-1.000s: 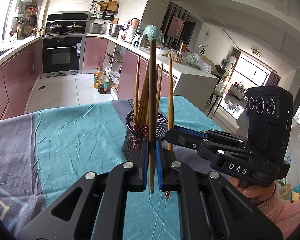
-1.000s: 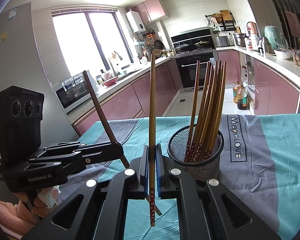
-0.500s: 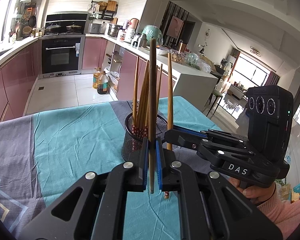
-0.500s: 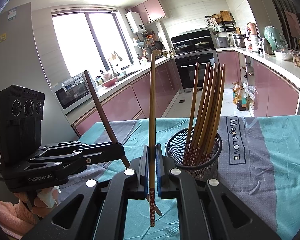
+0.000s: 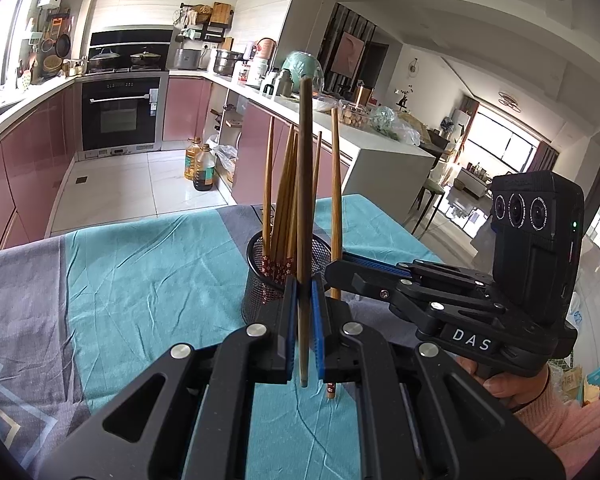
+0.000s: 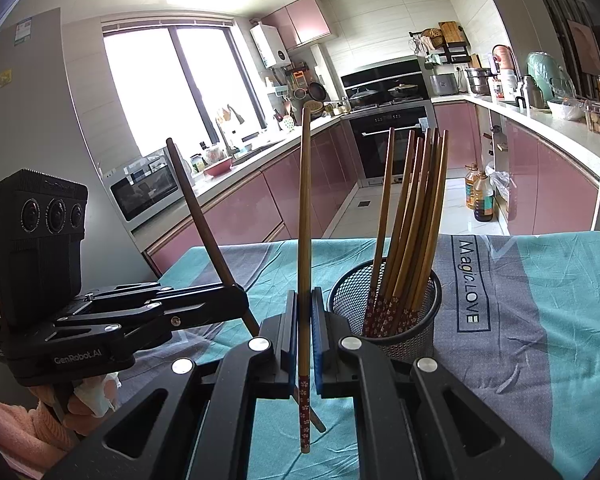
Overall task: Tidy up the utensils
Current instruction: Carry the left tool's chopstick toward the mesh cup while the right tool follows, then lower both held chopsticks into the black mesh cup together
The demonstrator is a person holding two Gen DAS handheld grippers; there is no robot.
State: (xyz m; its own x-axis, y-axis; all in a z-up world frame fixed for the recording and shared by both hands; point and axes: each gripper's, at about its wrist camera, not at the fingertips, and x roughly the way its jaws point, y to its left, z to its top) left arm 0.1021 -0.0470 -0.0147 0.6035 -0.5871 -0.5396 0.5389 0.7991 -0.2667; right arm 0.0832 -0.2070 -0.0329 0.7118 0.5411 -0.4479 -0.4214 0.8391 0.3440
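Both hand-held grippers are hovering low over the teal and grey tablecloth (image 5: pixel 148 280), each angled forward and slightly down toward the black mesh holder (image 6: pixel 384 300). The left gripper (image 5: pixel 304 320) is pinching a dark brown chopstick (image 5: pixel 305 184) between its blue pads, the stick standing nearly upright with its lower end hanging just below the jaws. The right gripper (image 6: pixel 304 336) is clamping a lighter chopstick (image 6: pixel 305 208) the same way – upright, its flower-patterned end pointing down. A hand (image 5: pixel 500 384) in a pink sleeve is gripping the right tool's handle from below; another hand (image 6: pixel 84 400) is wrapping the left one's. The holder is standing just ahead of both sets of jaws, a bundle of chopsticks (image 6: pixel 416 216) leaning inside it, patterned ends down.
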